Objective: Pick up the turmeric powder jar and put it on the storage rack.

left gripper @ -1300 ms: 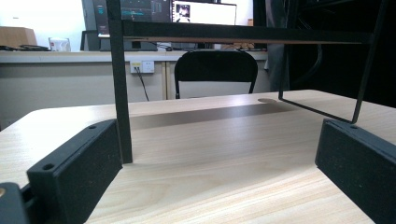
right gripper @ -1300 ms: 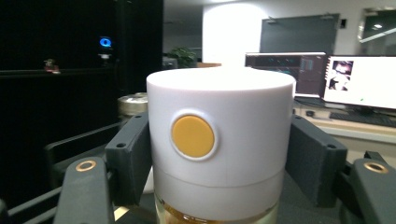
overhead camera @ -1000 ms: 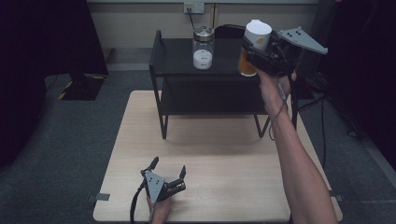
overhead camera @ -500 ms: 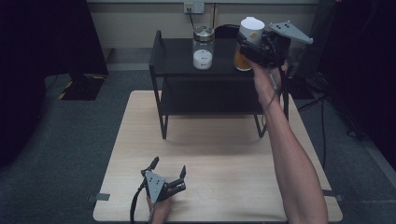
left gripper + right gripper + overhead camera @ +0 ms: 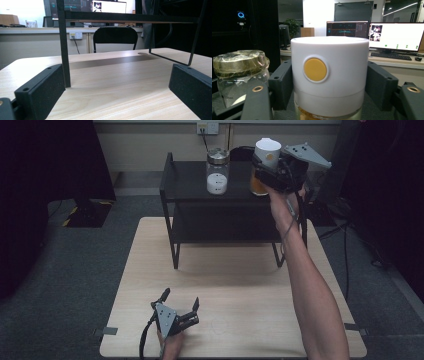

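Observation:
My right gripper [image 5: 270, 172] is shut on a jar with a white lid [image 5: 267, 151] and orange contents, held at the right of the black shelf's top [image 5: 185, 177]; whether its base touches the top I cannot tell. In the right gripper view the white lid [image 5: 329, 75] with its orange dot sits between both jaws. A glass jar with a gold lid [image 5: 218, 170] stands on the shelf top to its left, also the gold-lid jar [image 5: 239, 75]. My left gripper [image 5: 180, 301] rests open on the wooden table [image 5: 240, 285] near the front edge, nothing between its jaws [image 5: 112, 95].
The black two-level shelf stands at the far half of the table; its leg [image 5: 63, 47] rises just ahead of the left gripper. A chair [image 5: 115, 38], a wall socket and monitors lie beyond. Bare tabletop lies between the shelf and the left gripper.
My right gripper has carried the white-lid jar to the left and slightly down toward the shelf top, closer to the gold-lid jar. The left gripper has stayed put.

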`<action>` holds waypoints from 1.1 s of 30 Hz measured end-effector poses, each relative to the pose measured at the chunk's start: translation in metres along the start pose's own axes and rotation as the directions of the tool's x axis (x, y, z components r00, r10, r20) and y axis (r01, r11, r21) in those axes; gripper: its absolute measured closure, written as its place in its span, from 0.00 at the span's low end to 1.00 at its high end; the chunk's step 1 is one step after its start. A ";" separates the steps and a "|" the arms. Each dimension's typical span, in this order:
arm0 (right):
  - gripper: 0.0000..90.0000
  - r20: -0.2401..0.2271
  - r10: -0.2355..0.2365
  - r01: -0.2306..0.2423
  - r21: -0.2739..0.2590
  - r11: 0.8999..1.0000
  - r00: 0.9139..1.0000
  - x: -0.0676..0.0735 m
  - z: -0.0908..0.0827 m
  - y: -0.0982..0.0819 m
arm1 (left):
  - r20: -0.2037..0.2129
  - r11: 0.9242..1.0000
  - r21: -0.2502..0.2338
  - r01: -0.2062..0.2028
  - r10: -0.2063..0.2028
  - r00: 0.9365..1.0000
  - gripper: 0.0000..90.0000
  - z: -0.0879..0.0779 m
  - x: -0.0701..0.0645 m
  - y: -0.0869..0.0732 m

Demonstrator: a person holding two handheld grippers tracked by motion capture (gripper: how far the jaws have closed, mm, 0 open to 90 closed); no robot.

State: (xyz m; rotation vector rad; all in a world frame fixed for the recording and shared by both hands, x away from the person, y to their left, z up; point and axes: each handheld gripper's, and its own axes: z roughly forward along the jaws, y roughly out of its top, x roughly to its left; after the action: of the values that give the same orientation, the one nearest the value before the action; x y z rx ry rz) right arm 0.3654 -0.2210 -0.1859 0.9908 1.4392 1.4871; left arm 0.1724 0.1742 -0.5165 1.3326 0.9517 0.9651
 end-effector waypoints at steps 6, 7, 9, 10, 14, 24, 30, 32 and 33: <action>0.21 -0.008 -0.023 0.023 -0.023 0.999 1.000 -0.001 -0.001 -0.005 | 0.000 1.000 0.000 0.000 0.000 1.000 0.00 0.000 0.000 0.000; 0.16 0.001 -0.026 0.026 -0.039 0.999 1.000 -0.001 -0.001 -0.008 | 0.000 1.000 0.000 0.000 0.000 1.000 0.00 0.000 0.000 0.000; 0.07 -0.002 -0.012 0.012 -0.044 0.999 1.000 -0.003 0.000 -0.009 | 0.000 1.000 0.000 0.000 0.000 1.000 0.00 0.000 0.000 0.000; 0.04 -0.002 -0.002 0.002 -0.043 0.999 1.000 -0.004 0.000 -0.009 | -0.001 1.000 0.000 0.000 0.000 1.000 0.00 0.000 0.000 0.000; 0.00 -0.007 0.014 -0.015 -0.050 0.999 1.000 -0.006 0.000 -0.010 | 0.000 1.000 0.000 0.000 0.000 1.000 0.00 0.000 0.000 0.000; 0.00 -0.036 0.012 -0.014 -0.056 0.998 0.999 -0.006 -0.010 -0.006 | -0.001 1.000 -0.001 0.001 -0.001 1.000 0.00 0.000 0.000 0.000; 0.00 -0.046 0.014 -0.017 -0.071 0.997 0.999 -0.006 -0.020 -0.005 | 0.000 1.000 0.000 0.000 0.000 1.000 0.00 0.000 0.000 0.000; 0.00 -0.049 0.020 -0.024 -0.073 0.997 0.999 -0.006 -0.022 -0.007 | 0.000 1.000 0.000 0.000 0.000 1.000 0.00 0.000 0.000 0.000; 0.00 -0.050 0.022 -0.026 -0.071 0.997 0.998 -0.006 -0.023 -0.009 | -0.001 1.000 0.000 0.000 0.000 1.000 0.00 0.000 0.000 0.000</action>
State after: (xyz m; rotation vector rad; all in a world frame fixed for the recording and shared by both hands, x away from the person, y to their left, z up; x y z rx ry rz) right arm 0.3460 -0.2352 -0.1952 0.9365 1.4030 1.5797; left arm 0.1723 0.1742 -0.5165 1.3324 0.9519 0.9657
